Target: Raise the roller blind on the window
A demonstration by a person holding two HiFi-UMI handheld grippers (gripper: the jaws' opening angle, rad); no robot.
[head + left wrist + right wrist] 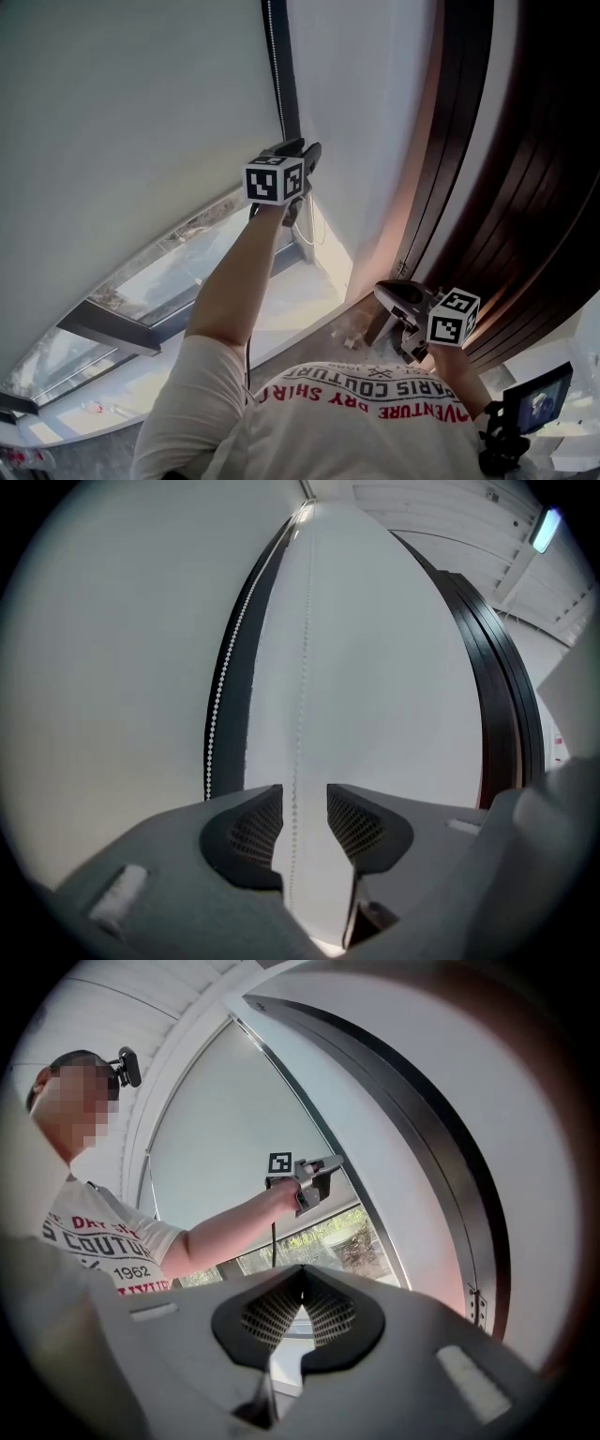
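Left tongs (305,810) stand wide apart. The white bead chain (304,667) hangs between them, unclamped, beside the pale grey roller blind (112,667). Right tongs (300,1283) are closed together, empty.

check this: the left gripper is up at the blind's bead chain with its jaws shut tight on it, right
Not quite: the left gripper is at the bead chain, but its jaws stand apart, the chain running between them unpinched. The left gripper view shows it.
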